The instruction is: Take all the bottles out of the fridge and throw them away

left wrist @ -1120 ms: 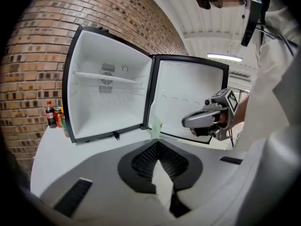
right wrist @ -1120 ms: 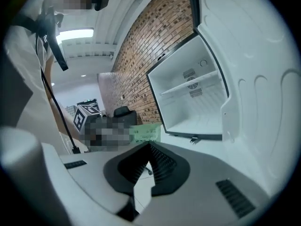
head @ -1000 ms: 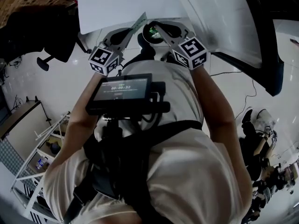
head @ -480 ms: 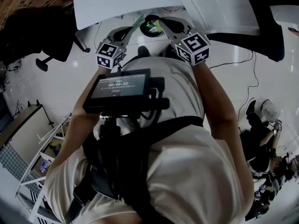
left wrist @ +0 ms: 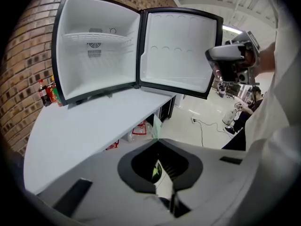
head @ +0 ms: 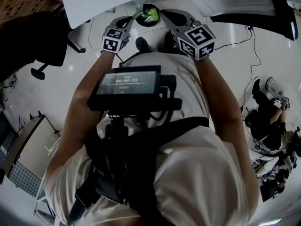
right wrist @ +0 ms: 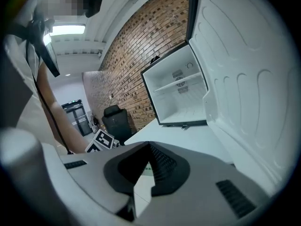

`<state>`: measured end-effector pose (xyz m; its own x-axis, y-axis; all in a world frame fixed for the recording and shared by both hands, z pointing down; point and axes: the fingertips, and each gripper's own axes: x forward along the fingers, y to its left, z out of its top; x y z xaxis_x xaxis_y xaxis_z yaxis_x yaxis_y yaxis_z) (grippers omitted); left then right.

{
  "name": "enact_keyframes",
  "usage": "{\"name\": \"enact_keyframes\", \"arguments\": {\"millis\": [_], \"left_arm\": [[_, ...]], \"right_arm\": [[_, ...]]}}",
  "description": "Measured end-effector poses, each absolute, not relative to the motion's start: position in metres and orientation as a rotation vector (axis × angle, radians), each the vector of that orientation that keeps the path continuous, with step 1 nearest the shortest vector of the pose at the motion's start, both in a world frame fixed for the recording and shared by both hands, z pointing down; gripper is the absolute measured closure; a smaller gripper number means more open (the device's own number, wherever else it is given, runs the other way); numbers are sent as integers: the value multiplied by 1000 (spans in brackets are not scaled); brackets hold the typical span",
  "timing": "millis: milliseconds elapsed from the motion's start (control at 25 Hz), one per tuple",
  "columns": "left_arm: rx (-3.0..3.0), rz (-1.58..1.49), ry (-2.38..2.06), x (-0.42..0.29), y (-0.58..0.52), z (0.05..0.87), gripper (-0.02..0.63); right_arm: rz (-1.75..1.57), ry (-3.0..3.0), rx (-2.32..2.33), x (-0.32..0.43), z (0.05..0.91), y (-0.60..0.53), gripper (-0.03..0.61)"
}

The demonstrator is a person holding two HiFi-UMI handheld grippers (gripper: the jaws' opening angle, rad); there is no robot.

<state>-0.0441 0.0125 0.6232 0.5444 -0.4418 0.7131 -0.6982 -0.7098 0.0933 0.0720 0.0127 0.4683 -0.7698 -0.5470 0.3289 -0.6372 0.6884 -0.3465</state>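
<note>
The small fridge (left wrist: 99,46) stands on the white table (left wrist: 80,126) with its door (left wrist: 181,51) swung wide; no bottle shows on its shelves. The right gripper view also shows the fridge (right wrist: 181,93), and it looks empty there too. My left gripper (left wrist: 156,138) is shut, and a thin pale-green strip (left wrist: 155,126) sticks out past its tips; I cannot tell what it is. In the head view the left gripper (head: 140,13) and the right gripper (head: 162,14) both point at a dark round bin (head: 150,6) with green contents. My right gripper (right wrist: 148,145) is shut with its tips together.
Red and green bottles (left wrist: 47,93) stand by the brick wall left of the fridge. Bags (left wrist: 138,128) lie under the table. A black office chair (head: 42,46) is at my left. A cable (head: 254,46) runs over the floor on the right, near a seated person (head: 268,121).
The left gripper has sunk toward the bin with the pale strip still in its tips. The right gripper has drifted a little, and the bin now lies between both tips.
</note>
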Motion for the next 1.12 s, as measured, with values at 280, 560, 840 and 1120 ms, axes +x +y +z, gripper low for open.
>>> {"name": "enact_keyframes", "arguments": {"millis": [280,560,840,1120], "left_arm": [[2442,971,-896,-32,1,626,601],[2459,1000,-880,-25,-9,621,601],[2453,1008,-901,-29,-16,620,580],[2440,973,-959,-33,-23,613,550]], "right_arm": [[685,-2657,1052,83,471,22,582],[683,-2640,1097,90,465,21,581],[689,-2651,1096,86,459,16,581],[703,-2654,1102,92,455,11,582]]}}
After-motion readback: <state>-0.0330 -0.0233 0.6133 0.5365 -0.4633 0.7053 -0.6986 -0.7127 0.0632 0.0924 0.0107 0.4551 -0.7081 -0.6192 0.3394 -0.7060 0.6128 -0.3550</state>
